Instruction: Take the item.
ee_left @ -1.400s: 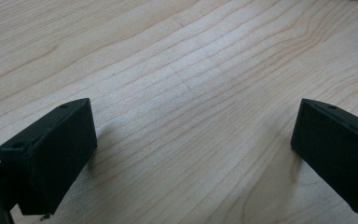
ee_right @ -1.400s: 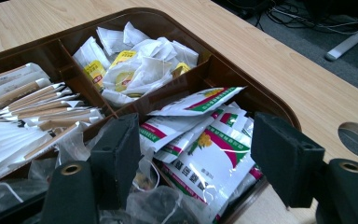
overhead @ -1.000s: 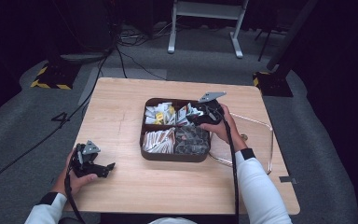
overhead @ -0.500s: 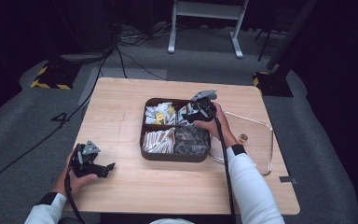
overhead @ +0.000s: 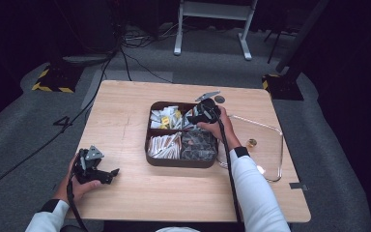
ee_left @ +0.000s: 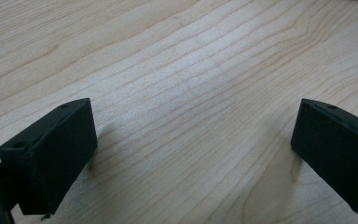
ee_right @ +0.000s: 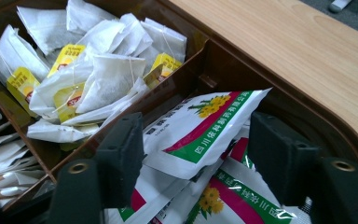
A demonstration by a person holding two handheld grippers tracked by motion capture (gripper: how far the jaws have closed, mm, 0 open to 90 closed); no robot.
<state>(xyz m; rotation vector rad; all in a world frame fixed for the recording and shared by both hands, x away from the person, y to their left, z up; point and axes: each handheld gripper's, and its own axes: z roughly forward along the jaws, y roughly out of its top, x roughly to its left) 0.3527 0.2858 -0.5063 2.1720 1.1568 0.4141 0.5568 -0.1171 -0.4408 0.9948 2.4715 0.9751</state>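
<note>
Right gripper (ee_right: 196, 154) lowered, jaws closing around sachet (ee_right: 205, 130).

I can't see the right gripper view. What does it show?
The right gripper has its two black jaws on either side of a white sachet with green and red stripes and yellow flowers, in a brown box. The jaws have just been closing. The next compartment holds tea bags with yellow tags.

High view: above the near desk (overhead: 125, 116) edge, facing forward and down. Left tool camera: close over bare desk. Right tool camera: close on the tray (ee_right: 214, 65), shared with the high view.
</note>
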